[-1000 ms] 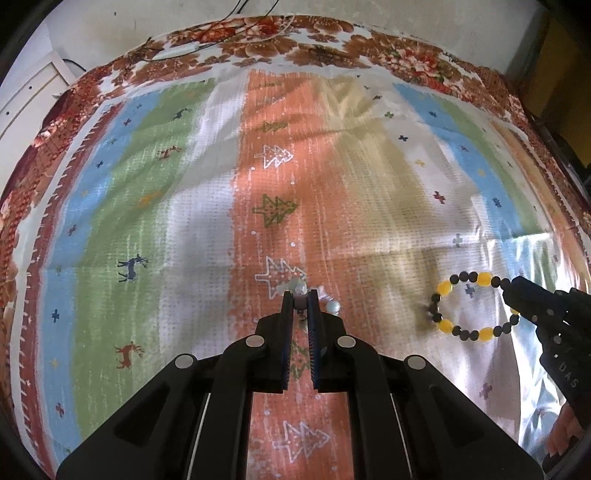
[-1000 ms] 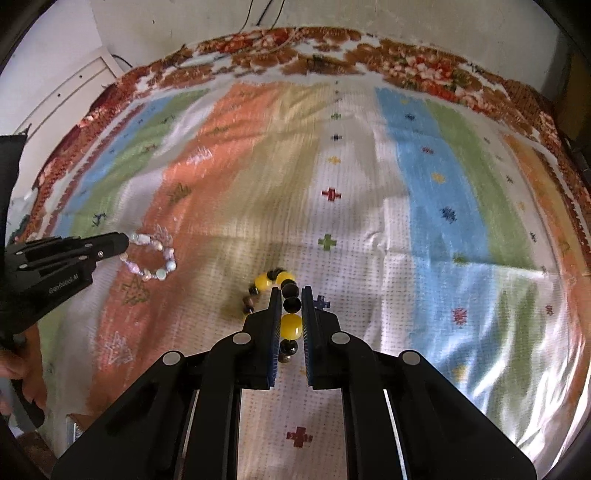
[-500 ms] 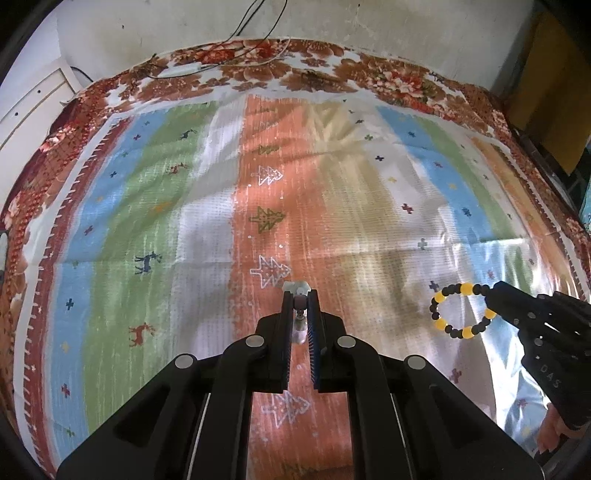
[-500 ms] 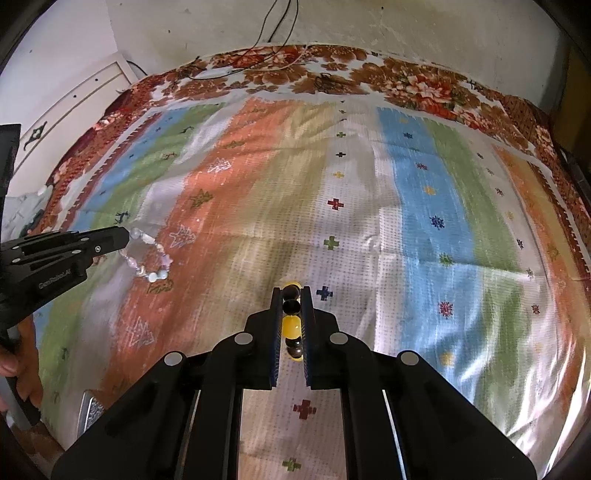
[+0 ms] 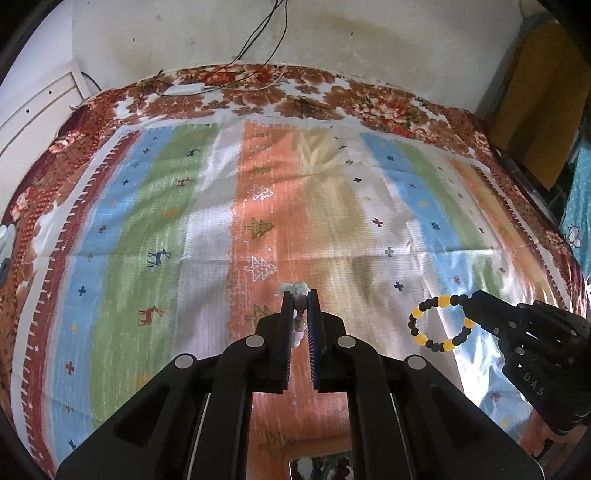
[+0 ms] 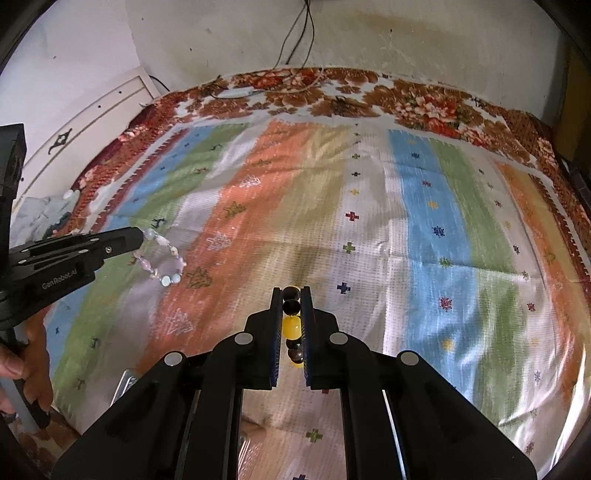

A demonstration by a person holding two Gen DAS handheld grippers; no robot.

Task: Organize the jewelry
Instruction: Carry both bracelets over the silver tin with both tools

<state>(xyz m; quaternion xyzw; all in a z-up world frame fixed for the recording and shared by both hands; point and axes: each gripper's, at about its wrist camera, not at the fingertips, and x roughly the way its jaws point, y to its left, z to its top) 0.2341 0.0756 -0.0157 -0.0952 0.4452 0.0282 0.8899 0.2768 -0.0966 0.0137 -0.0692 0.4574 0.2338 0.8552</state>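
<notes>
gripping bracelets [image 5: 439, 322] (both grippers)

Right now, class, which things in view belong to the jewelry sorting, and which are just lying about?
Part of the job:
- pale bead bracelet, held in the left gripper
- black and yellow bead bracelet, held in the right gripper

Just lying about:
- striped cloth
- cables
- white panel

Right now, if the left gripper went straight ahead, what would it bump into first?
Probably just the striped cloth, about its orange stripe. The left gripper, shut on the pale bracelet, has nothing else ahead.
</notes>
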